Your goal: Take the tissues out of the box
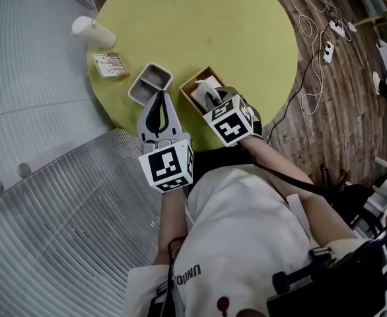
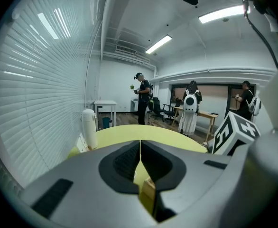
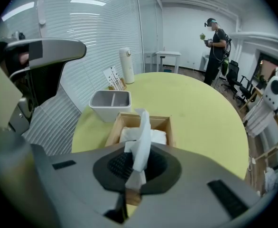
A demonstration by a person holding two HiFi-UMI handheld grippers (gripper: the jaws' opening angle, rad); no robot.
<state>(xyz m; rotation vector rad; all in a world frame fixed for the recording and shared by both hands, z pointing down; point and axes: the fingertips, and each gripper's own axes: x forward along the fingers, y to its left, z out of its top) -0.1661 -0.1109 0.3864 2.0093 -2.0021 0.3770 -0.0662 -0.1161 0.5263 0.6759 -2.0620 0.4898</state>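
Right gripper view: my right claw (image 3: 135, 169) is clamped on a soft, crumpled white tissue (image 3: 142, 132). It rises from the open rectangular wooden box (image 3: 162, 123) just beyond the jaws, which holds more folded sheets. Past the box sits a grey two-compartment tub (image 3: 109, 104). My left claw (image 2: 140, 161) has its jaws pressed together.

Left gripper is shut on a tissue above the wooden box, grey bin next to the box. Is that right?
No. The right gripper is shut on the tissue above the wooden box, as the right gripper view shows. The left gripper has its jaws together on nothing. The grey bin does sit next to the box.
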